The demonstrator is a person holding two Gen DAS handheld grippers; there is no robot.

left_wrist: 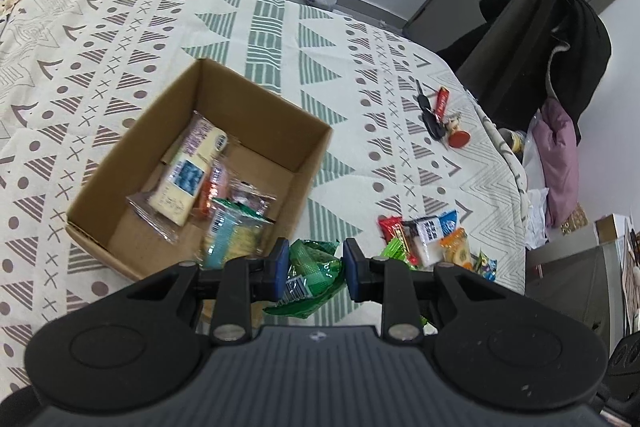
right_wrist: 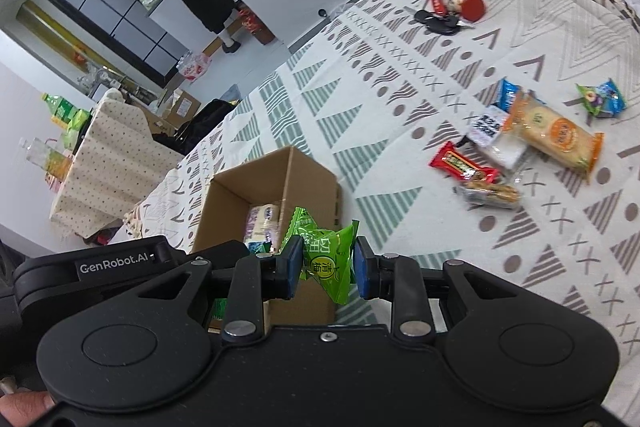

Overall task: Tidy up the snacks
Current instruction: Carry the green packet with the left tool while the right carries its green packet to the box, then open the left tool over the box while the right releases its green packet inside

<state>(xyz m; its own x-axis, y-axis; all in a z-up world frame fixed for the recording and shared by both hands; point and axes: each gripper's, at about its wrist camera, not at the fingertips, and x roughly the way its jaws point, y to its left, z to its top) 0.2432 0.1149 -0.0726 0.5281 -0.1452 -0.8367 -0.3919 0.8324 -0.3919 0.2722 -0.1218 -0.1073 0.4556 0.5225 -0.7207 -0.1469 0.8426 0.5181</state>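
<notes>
An open cardboard box [left_wrist: 248,107] stands on the patterned tablecloth and holds several snack packets, among them a pale yellow one [left_wrist: 180,187]. A blurred green and blue packet [left_wrist: 232,239] is at the box's near right corner. My left gripper [left_wrist: 316,267] is open just right of that corner, and a crumpled green packet [left_wrist: 312,279] shows in the gap below its pads. My right gripper [right_wrist: 328,267] is shut on an upright green packet [right_wrist: 324,259], close to the near side of the box [right_wrist: 312,183]. Several loose snacks [left_wrist: 432,239] [right_wrist: 520,147] lie to the right.
A bunch of keys with red tags [left_wrist: 436,119] [right_wrist: 440,21] lies farther back on the right. The table's right edge runs near a chair draped with a black coat [left_wrist: 560,39]. The left gripper's housing [right_wrist: 116,267] sits close to the left of my right gripper.
</notes>
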